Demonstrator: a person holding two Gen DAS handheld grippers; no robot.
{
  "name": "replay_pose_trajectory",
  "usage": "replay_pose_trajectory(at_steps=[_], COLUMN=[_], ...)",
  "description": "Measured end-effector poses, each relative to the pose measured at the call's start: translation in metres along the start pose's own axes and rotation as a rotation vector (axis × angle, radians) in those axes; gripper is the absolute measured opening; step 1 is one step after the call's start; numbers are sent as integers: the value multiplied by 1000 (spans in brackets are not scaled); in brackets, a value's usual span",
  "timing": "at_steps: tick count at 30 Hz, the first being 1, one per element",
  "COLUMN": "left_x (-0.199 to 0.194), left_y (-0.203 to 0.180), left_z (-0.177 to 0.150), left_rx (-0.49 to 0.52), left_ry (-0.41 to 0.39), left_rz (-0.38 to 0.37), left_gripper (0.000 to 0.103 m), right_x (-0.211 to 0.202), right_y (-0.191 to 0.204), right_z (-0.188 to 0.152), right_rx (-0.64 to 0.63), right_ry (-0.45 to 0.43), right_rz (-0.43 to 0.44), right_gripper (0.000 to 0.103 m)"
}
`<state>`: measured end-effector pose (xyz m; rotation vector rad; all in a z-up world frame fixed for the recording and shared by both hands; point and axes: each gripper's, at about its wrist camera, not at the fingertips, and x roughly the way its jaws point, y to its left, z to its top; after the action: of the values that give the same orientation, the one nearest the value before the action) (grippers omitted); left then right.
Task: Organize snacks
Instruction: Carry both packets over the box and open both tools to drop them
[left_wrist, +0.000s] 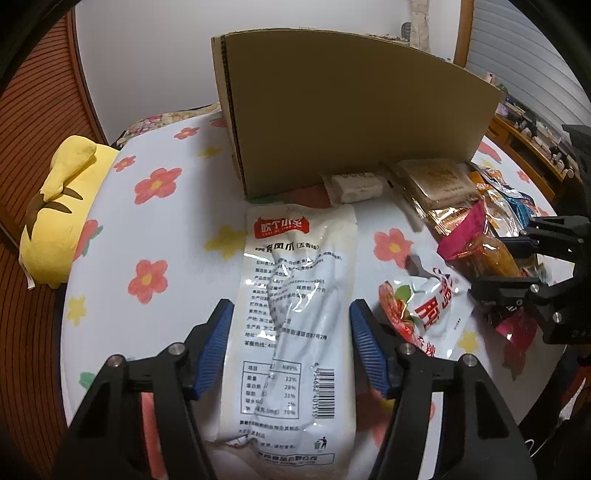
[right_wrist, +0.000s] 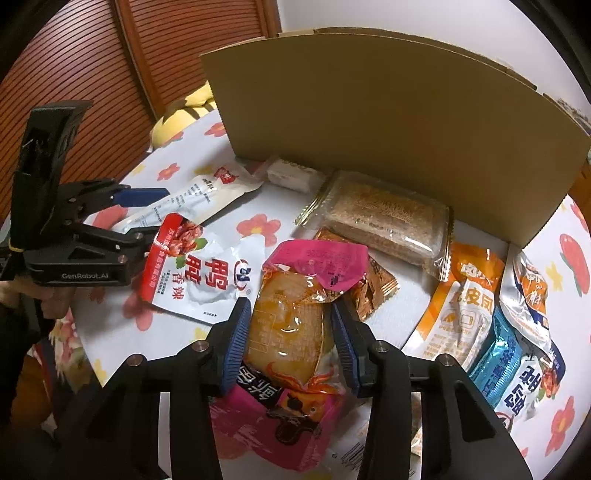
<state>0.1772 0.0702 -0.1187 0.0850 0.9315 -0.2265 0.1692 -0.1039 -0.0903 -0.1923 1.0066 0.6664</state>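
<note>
**Both grippers open astride packets; no snack lifted yet**

The left gripper (left_wrist: 291, 317) stands wide, its blue pads either side of a long white packet (left_wrist: 295, 295) lying flat on the flower-print tablecloth (left_wrist: 155, 229). The pads are apart from the packet's edges. The packet points lengthways at the cardboard box (left_wrist: 343, 110), which stands just beyond its far end; by my judgement it is lined up for a pinch and a carry into the box.

The right gripper (right_wrist: 290, 325) is likewise open, narrower, its pads close beside an orange-filled clear packet with a pink top (right_wrist: 288, 317). Whether the pads touch the film cannot be told. That packet lies on top of a pink pouch (right_wrist: 280, 417) and partly over a gold wrapper (right_wrist: 373, 288).

The remaining snacks lie loose near the box's front wall: a red-and-white pouch (right_wrist: 195, 273), a brown cake bar in clear wrap (right_wrist: 384, 221), a small white block (right_wrist: 291, 175), an orange packet (right_wrist: 461, 310) and blue and silver packets (right_wrist: 517, 354) at the right.

Not visible: the box interior, so its contents cannot be stated. The near end of the white packet is cut off. A yellow plush toy (left_wrist: 62, 206) sits at the table's edge, apart from the snacks.
</note>
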Motion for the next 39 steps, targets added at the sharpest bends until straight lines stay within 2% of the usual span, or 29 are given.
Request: replay_pose_trajectory(at_steps=[10,21,39], left_x=[-19,-48,-99], left_y=[1,9,-16], left_z=[-12,-3,48], left_rx=[-30,-57,-6], left_ry=[-37,-114,-248], left_rz=[12,19,-22], left_gripper=[58,57,58], right_x=[-10,-33,-98], right_y=[5,8,12], right_z=[-10,-9,4], right_rx=[-18,-19,-66], right_ry=[-40,-102,-252], right_rz=[-9,-1,-20], right_gripper=[40,39,39])
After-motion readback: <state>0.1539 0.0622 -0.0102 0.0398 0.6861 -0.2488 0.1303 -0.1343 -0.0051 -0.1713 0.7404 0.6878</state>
